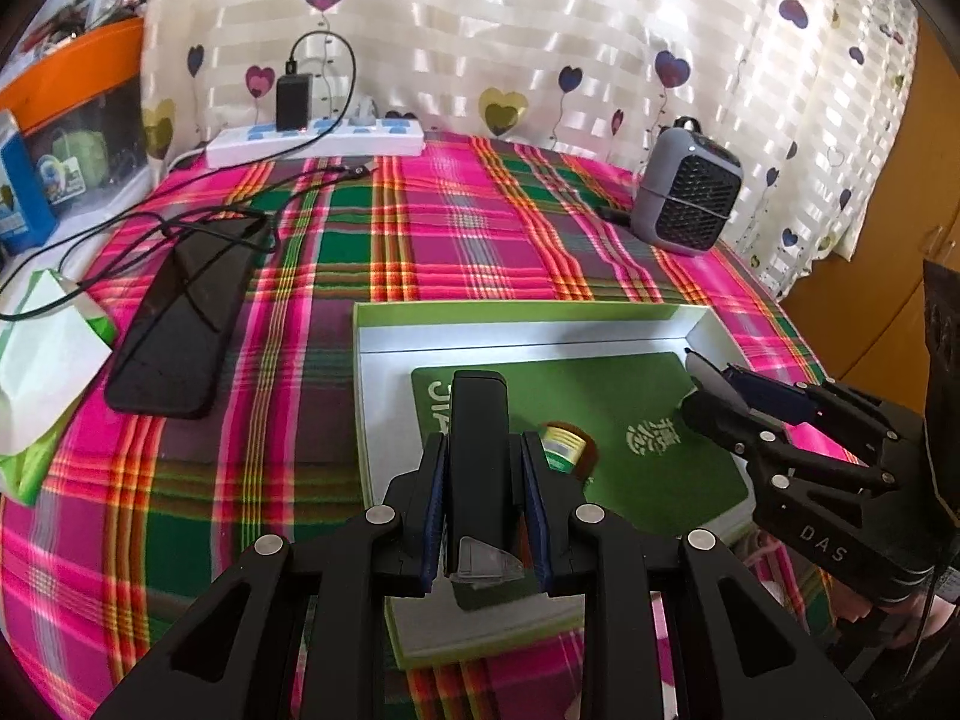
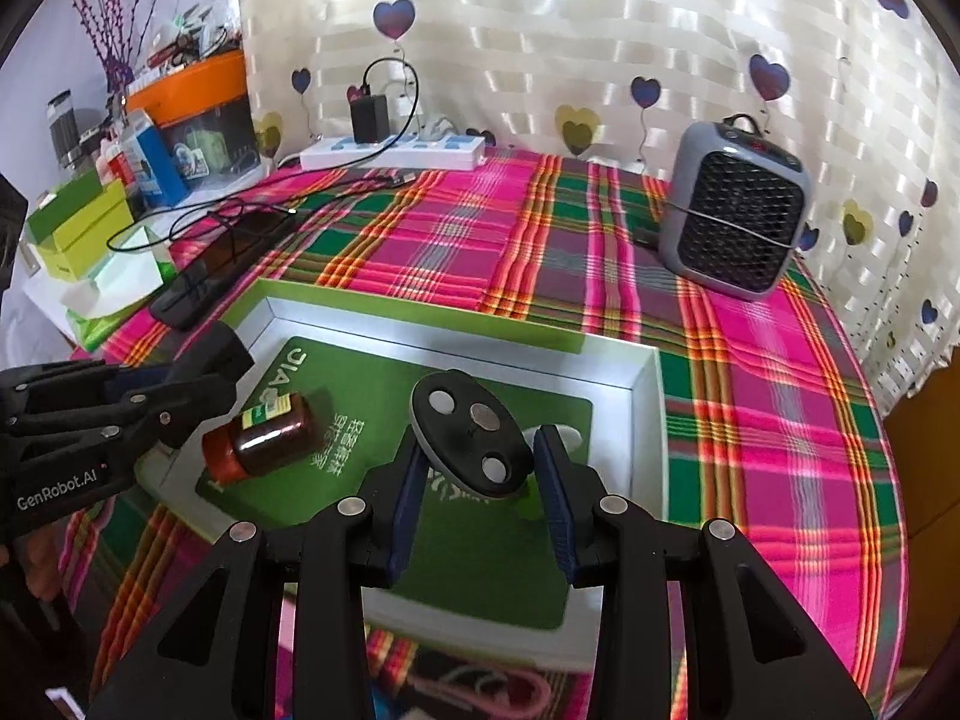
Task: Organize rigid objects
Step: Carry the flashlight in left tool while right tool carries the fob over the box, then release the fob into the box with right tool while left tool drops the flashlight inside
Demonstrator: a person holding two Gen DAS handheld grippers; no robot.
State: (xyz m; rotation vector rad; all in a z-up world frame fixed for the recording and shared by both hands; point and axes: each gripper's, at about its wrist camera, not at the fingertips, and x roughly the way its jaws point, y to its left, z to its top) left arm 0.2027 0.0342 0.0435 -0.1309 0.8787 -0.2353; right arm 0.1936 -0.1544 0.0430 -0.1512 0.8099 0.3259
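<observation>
A brown bottle (image 2: 264, 438) is seen lying on the green card (image 2: 480, 540) inside the open box (image 1: 528, 315). A black stapler (image 1: 478, 450) is clamped by the left gripper (image 1: 483, 516); a black oval disc (image 2: 471, 441) is gripped by the right gripper (image 2: 480, 504).

A woven plaid cloth (image 2: 750, 360) covers the tabletop, matt and slightly ribbed. The open box (image 2: 645, 396) looks like smooth card with a matt green liner, and in it lies a glossy amber bottle (image 2: 270, 435). The heater (image 2: 735, 210) is matt grey plastic with a black mesh grille; the curtain (image 2: 600, 30) is shiny satin.
</observation>
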